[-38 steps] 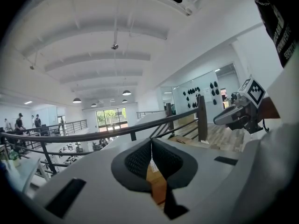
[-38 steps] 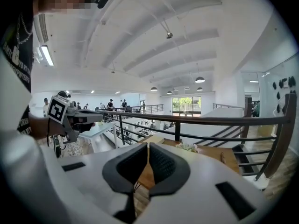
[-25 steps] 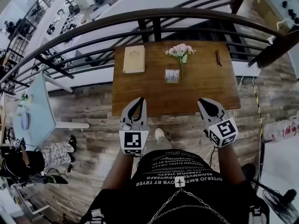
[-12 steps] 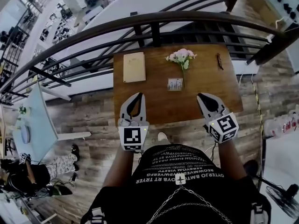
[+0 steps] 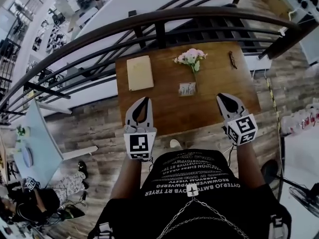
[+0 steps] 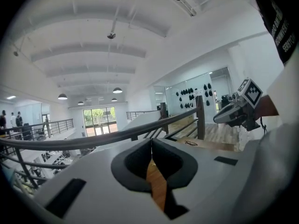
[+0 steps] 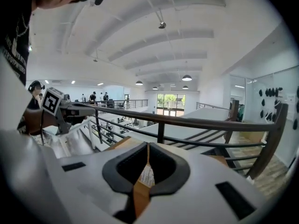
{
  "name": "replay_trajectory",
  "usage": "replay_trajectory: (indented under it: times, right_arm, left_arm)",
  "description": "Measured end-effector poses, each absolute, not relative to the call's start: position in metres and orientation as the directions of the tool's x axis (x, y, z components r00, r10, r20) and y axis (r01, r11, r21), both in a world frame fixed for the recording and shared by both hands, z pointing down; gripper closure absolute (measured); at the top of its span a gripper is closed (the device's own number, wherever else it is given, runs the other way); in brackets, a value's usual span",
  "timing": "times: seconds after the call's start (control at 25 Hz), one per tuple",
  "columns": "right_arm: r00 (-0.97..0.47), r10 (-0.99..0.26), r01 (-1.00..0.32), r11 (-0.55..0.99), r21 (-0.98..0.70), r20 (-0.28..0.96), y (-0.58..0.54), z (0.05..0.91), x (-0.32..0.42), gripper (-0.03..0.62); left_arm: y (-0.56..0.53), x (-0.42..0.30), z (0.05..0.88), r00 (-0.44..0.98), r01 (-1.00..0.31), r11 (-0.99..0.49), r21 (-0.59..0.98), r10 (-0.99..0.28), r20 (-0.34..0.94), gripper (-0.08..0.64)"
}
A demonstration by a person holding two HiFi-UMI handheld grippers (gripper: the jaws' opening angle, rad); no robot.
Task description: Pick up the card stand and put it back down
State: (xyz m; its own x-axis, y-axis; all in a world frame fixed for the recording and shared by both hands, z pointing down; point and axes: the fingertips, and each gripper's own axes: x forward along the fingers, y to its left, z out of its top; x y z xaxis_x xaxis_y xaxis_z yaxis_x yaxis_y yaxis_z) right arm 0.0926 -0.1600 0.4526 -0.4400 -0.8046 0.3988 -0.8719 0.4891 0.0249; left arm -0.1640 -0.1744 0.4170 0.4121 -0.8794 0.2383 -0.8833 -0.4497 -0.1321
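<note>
Both left gripper and right gripper, jaws together, face card stand.

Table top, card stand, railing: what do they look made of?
Table: looks like wood, brown with visible grain and a matte finish.
Card stand: a pale printed card; too small to tell the holder's material.
Railing: dark rounded top rail over thin dark bars, probably metal.

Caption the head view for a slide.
Left claw and right claw, both shut, hover over the near edge of the wooden table, neither touching the card stand by the flowers.
</note>
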Motion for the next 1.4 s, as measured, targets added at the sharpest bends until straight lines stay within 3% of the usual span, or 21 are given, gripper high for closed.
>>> replay_trajectory:
  times: [0.28,0.76,1.12,1.4]
  right_arm:
    - [-0.374,-0.755,-0.899,0.438,-0.012,0.539,-0.142,0.531,0.124,0.575]
    - [-0.482,-0.619,-0.835,0.539,-0.111,0.620,-0.157,0.600,0.090,0.574]
    - [-0.536,-0.528,-0.802,0.562,-0.202,0.659,-0.198,0.663,0.085,0.495]
    - [-0.552,-0.457,-0.780,0.579,-0.237,0.697,-0.232,0.709,0.083,0.477]
  left_arm:
    - [-0.172,-0.151,0.428,0.444,-0.870,-0.480,-0.109,-0.861,0.247,0.531]
    - [-0.176,-0.172,0.434,0.363,-0.905,-0.408,-0.120,-0.888,0.282,0.531]
    - [-0.206,-0.164,0.436,0.324,-0.910,-0.385,-0.153,-0.891,0.318,0.531]
    - [-0.240,-0.159,0.439,0.311,-0.908,-0.385,-0.167,-0.884,0.350,0.531]
